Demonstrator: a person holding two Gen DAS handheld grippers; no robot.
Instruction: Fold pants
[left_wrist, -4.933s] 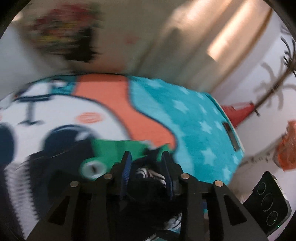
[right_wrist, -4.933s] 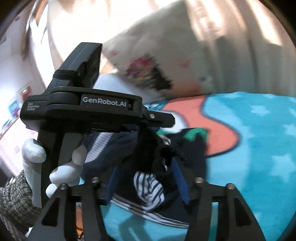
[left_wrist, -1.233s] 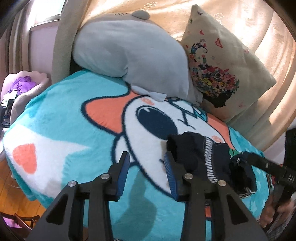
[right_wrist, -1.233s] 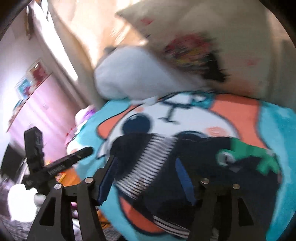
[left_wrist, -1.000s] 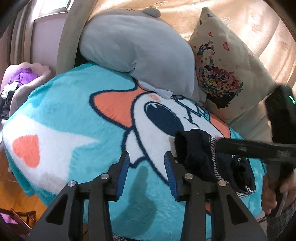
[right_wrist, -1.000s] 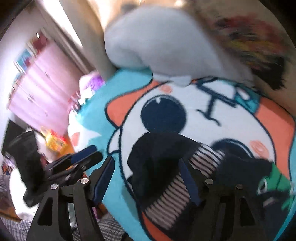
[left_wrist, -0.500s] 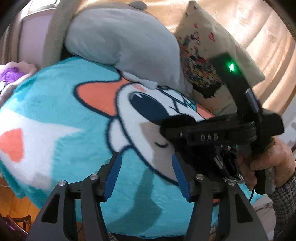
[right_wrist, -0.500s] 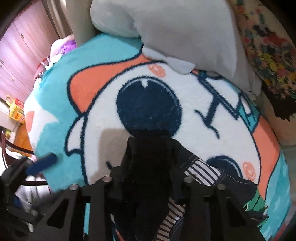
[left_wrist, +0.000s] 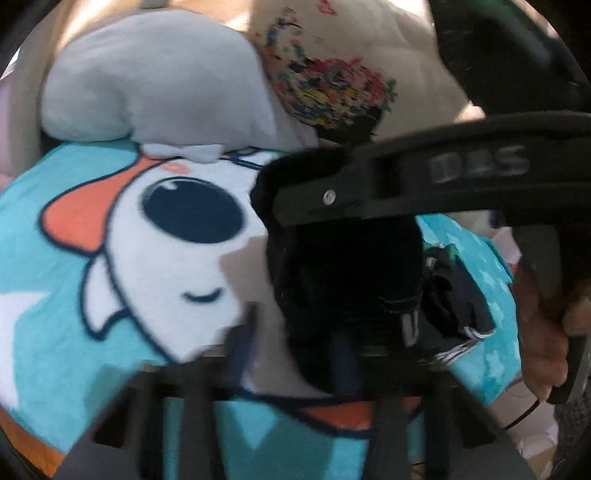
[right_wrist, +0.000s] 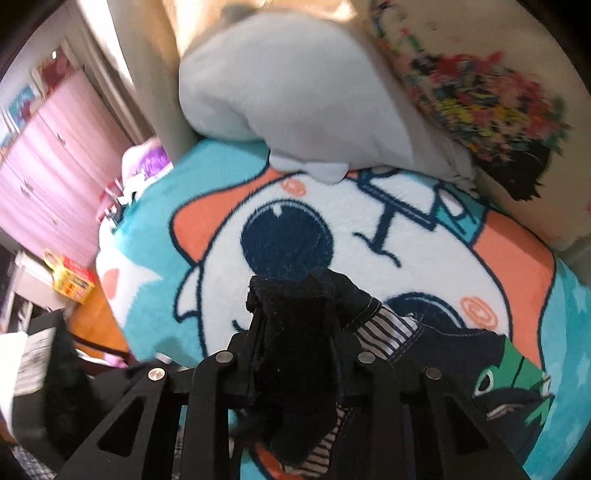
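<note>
The left gripper (left_wrist: 291, 354), blurred, is closing on the dark pants (left_wrist: 343, 295) over the cartoon blanket (left_wrist: 74, 325). The right gripper (left_wrist: 295, 192) reaches across above, a hand (left_wrist: 543, 332) on its handle, with pillows (left_wrist: 159, 81) behind

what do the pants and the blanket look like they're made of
Pants: dark navy woven cloth, maybe denim, matte; pale topstitching on the hem and a striped lining show.
Blanket: plush fleece, likely synthetic; fuzzy nap blurs the edges of the printed cartoon.

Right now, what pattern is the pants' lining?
Dark and white stripes on the pants lining, clearest in the right wrist view.
</note>
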